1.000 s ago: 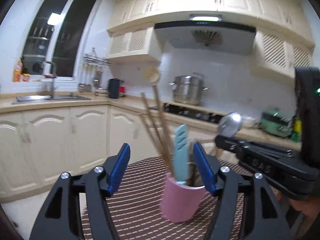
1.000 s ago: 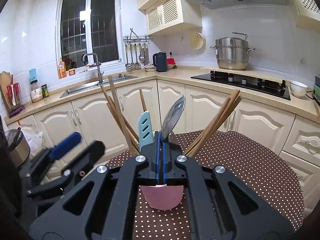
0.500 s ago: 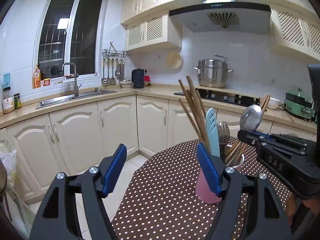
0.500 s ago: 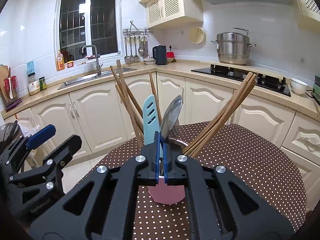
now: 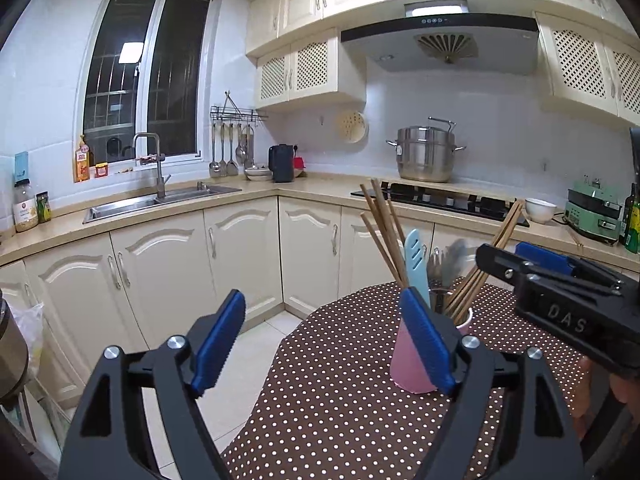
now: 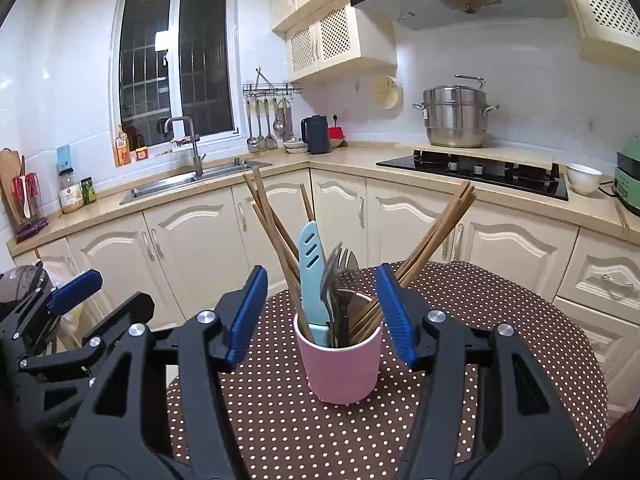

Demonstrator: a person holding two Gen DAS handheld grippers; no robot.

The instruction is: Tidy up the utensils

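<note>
On the dotted tablecloth [image 6: 500, 320] stands a pink cup [image 6: 340, 364], upright, near the table's middle; I find it loaded with wooden chopsticks [image 6: 436, 224] fanned to both sides, a pale blue slotted knife [image 6: 312, 272], a fork [image 6: 347, 260] and a spoon [image 6: 331, 280] whose top reads blurred; my right gripper [image 6: 320, 312] hovers just before the cup, jaws spread wide and holding nothing, one blue pad to each side of the rim; my left gripper [image 5: 328, 344] is likewise released and empty, off to the cup's left, partly over the floor. I judge the cup light and top-heavy with long sticks, likely to tip if nudged high; hold it low on the wall, or take single utensils by the shaft; metal handles will be slick, chopsticks stiff and prone to rattle. Cloth looks soft, offering some grip; round table edge is close. Behind: cream cabinets [image 6: 192, 240], sink [image 6: 188, 182], hob [image 6: 480, 172], steel pot [image 6: 456, 120].
</note>
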